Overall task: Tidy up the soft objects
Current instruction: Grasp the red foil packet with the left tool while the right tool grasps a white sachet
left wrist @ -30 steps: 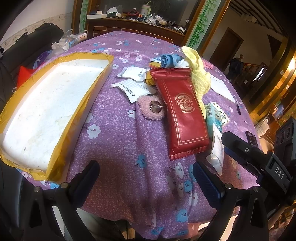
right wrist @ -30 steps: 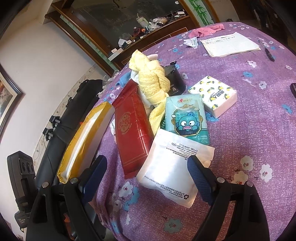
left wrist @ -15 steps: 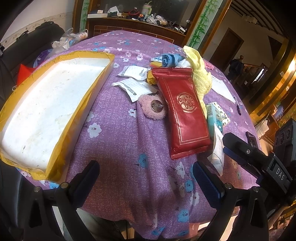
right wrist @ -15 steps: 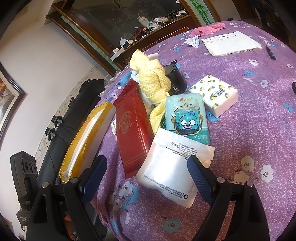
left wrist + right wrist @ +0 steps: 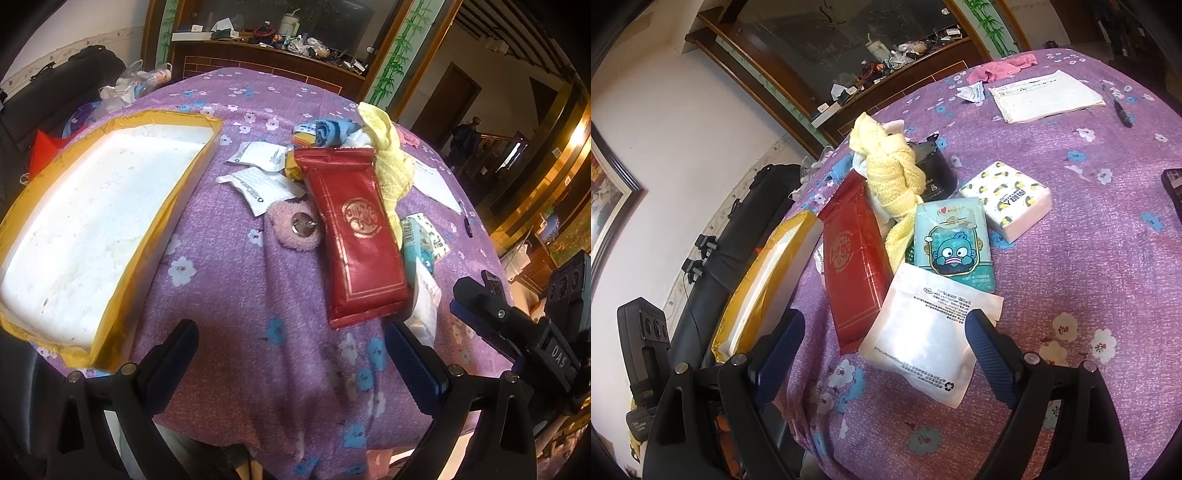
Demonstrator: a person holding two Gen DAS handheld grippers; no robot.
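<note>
A pile of soft things lies on the purple flowered tablecloth: a red pouch (image 5: pixel 356 236) (image 5: pixel 855 262), a yellow towel (image 5: pixel 388 158) (image 5: pixel 890 170), a pink fluffy piece (image 5: pixel 295 229), a white packet (image 5: pixel 927 336), a teal cartoon pack (image 5: pixel 953 240) and a tissue pack (image 5: pixel 1012 199). A white foam tray with yellow tape (image 5: pixel 85 229) (image 5: pixel 764 280) lies left of the pile. My left gripper (image 5: pixel 291 354) is open and empty near the table's front edge. My right gripper (image 5: pixel 886 354) is open, its jaws on either side of the white packet's near end.
Two small white sachets (image 5: pixel 258 173) lie between tray and pile. Papers (image 5: pixel 1045 96), a pen (image 5: pixel 1121 110) and a pink cloth (image 5: pixel 1001 70) lie at the far right. A black jar (image 5: pixel 936 173) stands behind the towel. A cluttered sideboard (image 5: pixel 266 48) stands beyond the table.
Both grippers have barely shifted; the views moved slightly. Nothing was taken hold of or let go.
</note>
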